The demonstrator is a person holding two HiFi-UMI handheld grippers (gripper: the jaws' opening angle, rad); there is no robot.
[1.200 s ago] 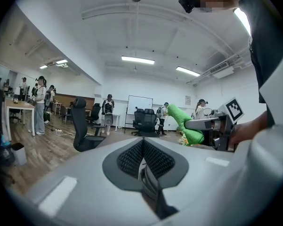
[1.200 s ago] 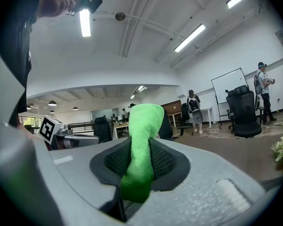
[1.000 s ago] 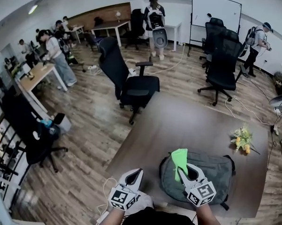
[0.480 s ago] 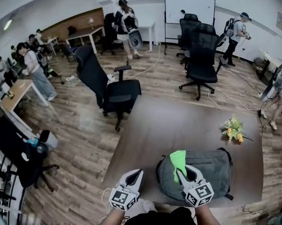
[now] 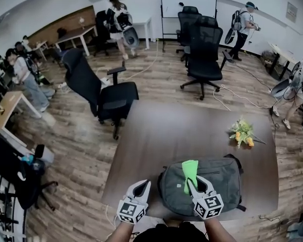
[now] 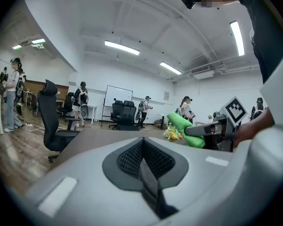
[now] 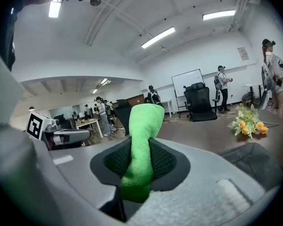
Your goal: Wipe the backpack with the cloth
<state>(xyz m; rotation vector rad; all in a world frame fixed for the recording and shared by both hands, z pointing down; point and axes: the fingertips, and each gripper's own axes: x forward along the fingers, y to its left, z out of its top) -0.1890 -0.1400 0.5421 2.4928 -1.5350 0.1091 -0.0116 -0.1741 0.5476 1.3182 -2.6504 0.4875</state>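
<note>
Right gripper (image 7: 140, 166) fingers clamped on green cloth (image 7: 143, 126), left gripper (image 6: 143, 164) fingers together, empty

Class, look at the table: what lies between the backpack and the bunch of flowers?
Nothing. In the head view, only bare brown table separates the backpack from the flowers.

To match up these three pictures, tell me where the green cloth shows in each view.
Head view: the bright green fabric cloth stands bottom centre, over the grey fabric backpack, clamped in the right gripper.
Left gripper view: the cloth is right of centre, at mid-height.
Right gripper view: it fills the centre of the picture.
Shared landmark: the yellow flower bunch on the brown table.
</note>
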